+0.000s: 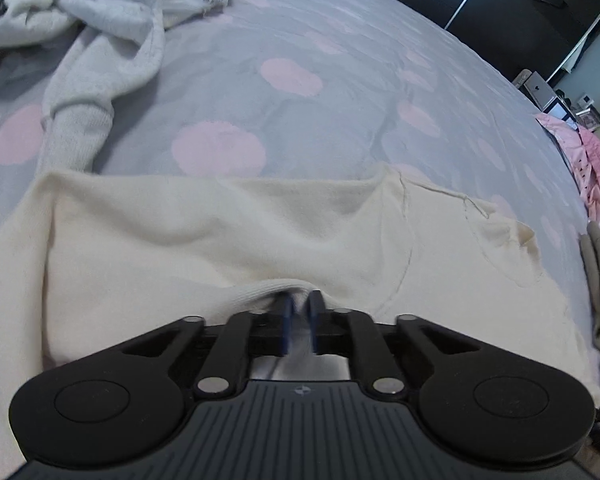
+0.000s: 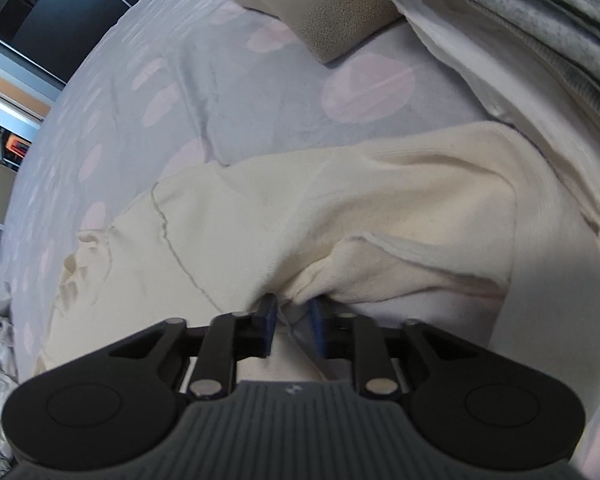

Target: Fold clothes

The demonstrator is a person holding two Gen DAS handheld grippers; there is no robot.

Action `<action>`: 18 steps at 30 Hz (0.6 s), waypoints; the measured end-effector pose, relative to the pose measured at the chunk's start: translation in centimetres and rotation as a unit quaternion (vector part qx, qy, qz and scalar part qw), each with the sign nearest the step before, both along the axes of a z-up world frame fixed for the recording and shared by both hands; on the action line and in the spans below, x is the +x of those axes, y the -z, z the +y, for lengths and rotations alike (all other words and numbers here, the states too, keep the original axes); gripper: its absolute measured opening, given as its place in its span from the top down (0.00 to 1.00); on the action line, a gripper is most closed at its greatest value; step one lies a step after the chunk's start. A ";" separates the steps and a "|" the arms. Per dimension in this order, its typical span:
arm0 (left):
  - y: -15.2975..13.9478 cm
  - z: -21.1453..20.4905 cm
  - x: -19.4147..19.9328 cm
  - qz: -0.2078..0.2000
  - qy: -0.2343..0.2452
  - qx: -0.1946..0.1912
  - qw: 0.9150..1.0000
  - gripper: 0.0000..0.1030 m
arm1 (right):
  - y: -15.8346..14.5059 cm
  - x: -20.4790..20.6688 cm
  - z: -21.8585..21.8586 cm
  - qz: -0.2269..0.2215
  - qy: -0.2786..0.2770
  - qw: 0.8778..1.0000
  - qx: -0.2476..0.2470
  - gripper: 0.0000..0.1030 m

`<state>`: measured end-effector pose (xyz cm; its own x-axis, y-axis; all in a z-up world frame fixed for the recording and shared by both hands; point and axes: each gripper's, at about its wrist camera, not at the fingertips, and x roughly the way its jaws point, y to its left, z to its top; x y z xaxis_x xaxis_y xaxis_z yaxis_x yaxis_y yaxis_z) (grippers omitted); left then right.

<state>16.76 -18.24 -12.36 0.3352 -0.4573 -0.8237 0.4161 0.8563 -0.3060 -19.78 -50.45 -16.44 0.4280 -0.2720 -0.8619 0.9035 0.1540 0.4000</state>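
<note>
A cream sweater [image 1: 204, 232] lies spread across the grey bedspread, partly folded, its ribbed hem bunched at the near edge. My left gripper [image 1: 299, 312] is shut on that ribbed hem, with cloth pinched between the blue pads [image 1: 287, 320]. In the right wrist view the same cream sweater [image 2: 340, 200] shows a seam and a rumpled neck area at the left. My right gripper [image 2: 293, 318] is shut on a fold of its fabric, and the cloth rises in a small peak at the fingertips.
The bed cover [image 1: 300, 80] is grey with pink blotches. A heap of white and grey clothes [image 1: 100, 4] lies at the far left. A beige folded garment [image 2: 324, 12] and a grey knit piece [image 2: 520, 12] lie beyond the sweater. Dark wardrobe doors [image 1: 500, 4] stand past the bed.
</note>
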 end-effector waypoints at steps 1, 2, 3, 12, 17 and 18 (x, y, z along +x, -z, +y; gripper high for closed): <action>-0.2 0.0 -0.1 -0.014 -0.002 0.005 1.000 0.97 | -0.1 0.1 0.2 0.016 -0.004 1.000 -0.012 0.98; -0.5 -0.1 -0.3 -0.031 -0.001 0.008 0.999 0.97 | -0.3 0.0 0.4 0.026 -0.004 0.999 -0.029 0.98; -0.9 -0.1 -0.4 -0.048 0.001 0.010 0.999 0.98 | -0.5 0.0 0.4 0.032 0.000 0.999 -0.042 0.98; -0.4 -0.4 -0.6 -0.032 0.026 0.044 0.998 0.90 | -0.2 -0.1 0.2 0.039 -0.029 0.999 -0.022 0.94; -1.0 0.4 -2.3 -0.006 0.072 0.055 0.996 0.89 | -0.7 -1.3 1.3 0.042 -0.078 0.996 0.001 0.93; -1.0 0.7 -2.9 -0.001 0.083 0.058 0.995 0.87 | -0.8 -1.5 1.8 0.047 -0.089 0.995 0.003 0.93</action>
